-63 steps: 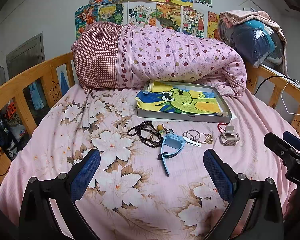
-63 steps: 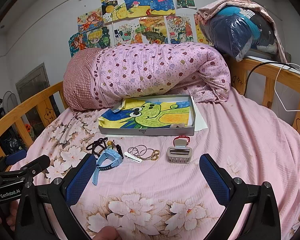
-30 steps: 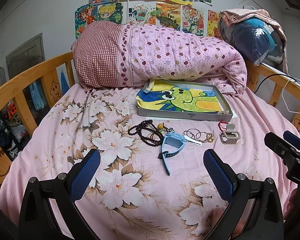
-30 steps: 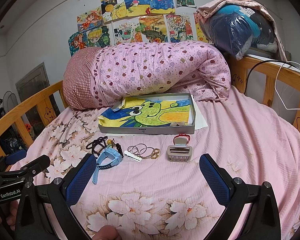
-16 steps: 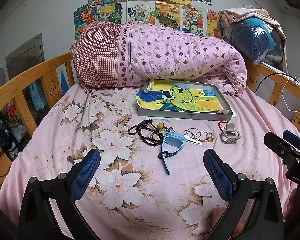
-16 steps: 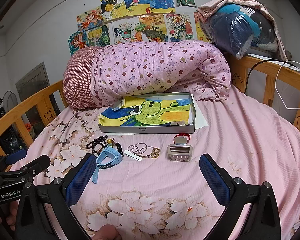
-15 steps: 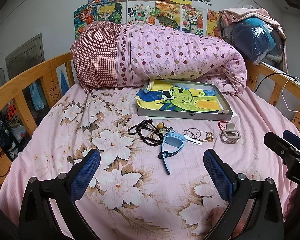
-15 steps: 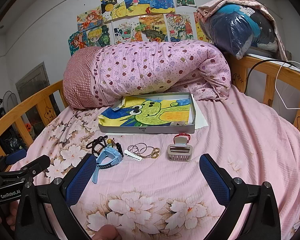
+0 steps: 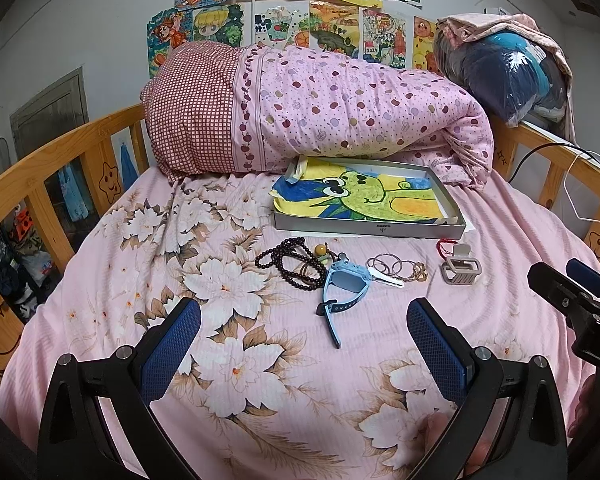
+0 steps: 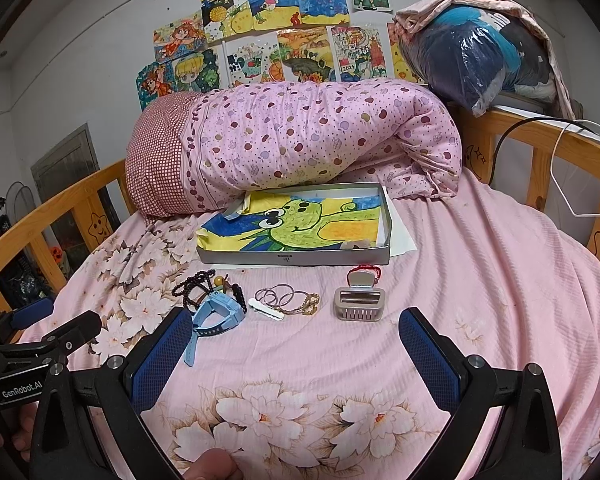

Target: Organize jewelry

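On the pink bedsheet lie a dark bead bracelet (image 9: 292, 262) (image 10: 192, 286), a blue watch (image 9: 346, 284) (image 10: 220, 312), a white hair clip (image 9: 386, 279) (image 10: 266, 308), thin hair rings with a gold chain (image 9: 396, 268) (image 10: 288, 298) and a beige claw clip (image 9: 460, 266) (image 10: 358, 300). Behind them sits a shallow grey box (image 9: 368, 230) (image 10: 296, 258) lined with a frog drawing. My left gripper (image 9: 300, 340) is open, hovering short of the watch. My right gripper (image 10: 296, 350) is open too, in front of the rings and claw clip. Neither holds anything.
A rolled pink quilt (image 9: 320, 112) (image 10: 292, 140) lies behind the box. Wooden rails (image 9: 60, 160) (image 10: 540, 148) ring the bed. A bagged bundle (image 10: 476, 48) sits on the right rail. Each gripper shows at the other view's edge, the right gripper (image 9: 572, 300) and the left gripper (image 10: 36, 348).
Both views have shifted very slightly toward the items; nothing on the bed has moved and both grippers stay open.
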Demonstrator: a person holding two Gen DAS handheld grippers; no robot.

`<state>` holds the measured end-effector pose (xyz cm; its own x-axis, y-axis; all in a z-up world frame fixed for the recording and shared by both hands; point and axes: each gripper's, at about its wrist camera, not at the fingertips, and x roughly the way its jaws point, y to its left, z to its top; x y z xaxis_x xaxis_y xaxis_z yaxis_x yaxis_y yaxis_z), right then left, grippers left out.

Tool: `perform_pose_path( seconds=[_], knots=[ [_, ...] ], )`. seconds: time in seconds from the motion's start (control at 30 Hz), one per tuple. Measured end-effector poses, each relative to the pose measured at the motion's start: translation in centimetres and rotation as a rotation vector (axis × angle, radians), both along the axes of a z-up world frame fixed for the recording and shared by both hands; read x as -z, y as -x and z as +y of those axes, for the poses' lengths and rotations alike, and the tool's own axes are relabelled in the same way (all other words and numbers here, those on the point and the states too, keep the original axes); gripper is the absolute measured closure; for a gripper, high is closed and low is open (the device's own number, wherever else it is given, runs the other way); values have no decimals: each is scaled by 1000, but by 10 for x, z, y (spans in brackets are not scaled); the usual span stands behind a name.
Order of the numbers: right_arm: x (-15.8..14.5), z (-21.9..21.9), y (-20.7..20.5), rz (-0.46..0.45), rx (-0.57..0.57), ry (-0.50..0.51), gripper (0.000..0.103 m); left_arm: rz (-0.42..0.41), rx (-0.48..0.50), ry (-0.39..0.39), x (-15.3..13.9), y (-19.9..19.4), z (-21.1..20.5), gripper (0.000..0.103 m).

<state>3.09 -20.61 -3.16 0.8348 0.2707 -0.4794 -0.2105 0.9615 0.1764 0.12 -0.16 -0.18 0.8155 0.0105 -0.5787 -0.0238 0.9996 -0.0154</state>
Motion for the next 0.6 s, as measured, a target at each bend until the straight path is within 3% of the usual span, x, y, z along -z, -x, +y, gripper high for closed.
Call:
perform_pose_path(
  seconds=[0.33, 0.6],
  knots=[
    [6, -6, -2, 26, 15, -5, 0, 49, -22, -38, 21, 2, 8, 2],
    [14, -2, -3, 51, 24, 16, 0, 93, -40, -54, 20, -6, 5, 2]
  ],
)
